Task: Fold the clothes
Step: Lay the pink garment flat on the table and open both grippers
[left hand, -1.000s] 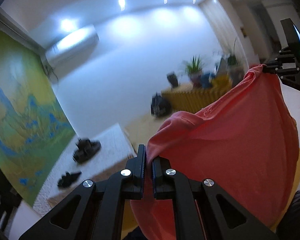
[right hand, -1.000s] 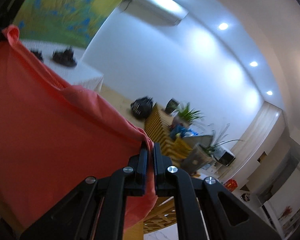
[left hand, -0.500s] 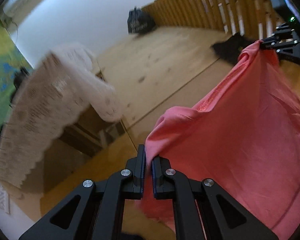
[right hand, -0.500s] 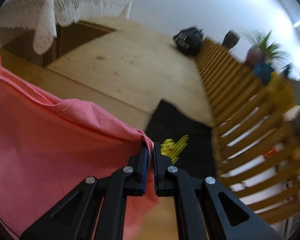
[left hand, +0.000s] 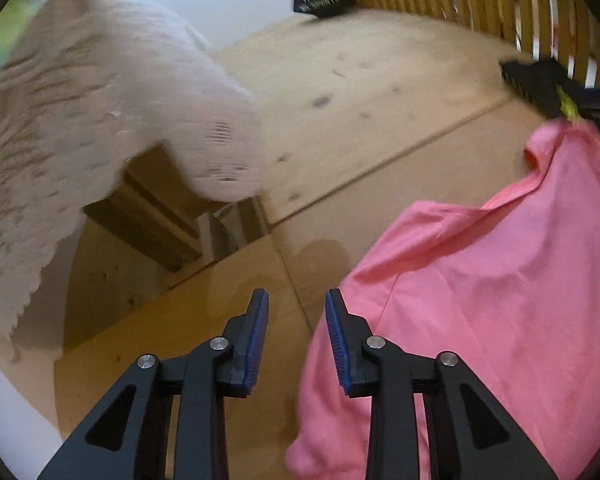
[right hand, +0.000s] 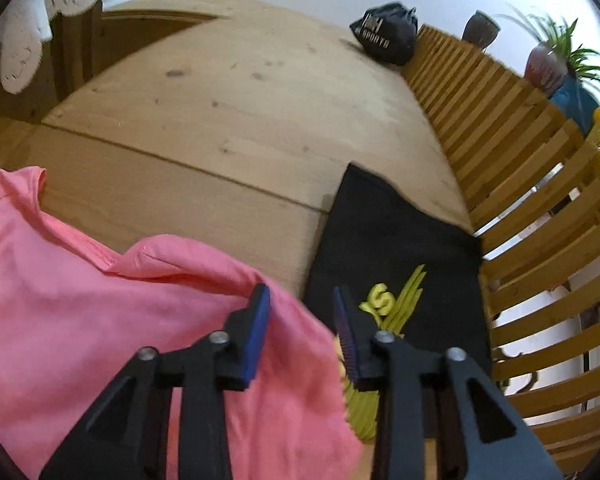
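1. The left gripper [left hand: 296, 320] points steeply down, its fingers just spread with nothing between them.
2. The pink cotton T-shirt [left hand: 500, 300] lies spread on the wooden worktop [left hand: 360, 120] between both grippers, long axis left to right.
3. The right gripper [right hand: 300, 312], fingers likewise just parted, hovers over the shirt's right edge beside a black printed garment [right hand: 400, 248].

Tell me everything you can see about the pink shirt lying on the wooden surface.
The pink shirt looks like soft cotton knit with a stitched hem or neckline edge. It lies loosely spread and wrinkled on the light wooden surface, not yet folded. One edge lies by or over the black garment with a yellow print. The left gripper and right gripper have just been opening; neither clamps the cloth.
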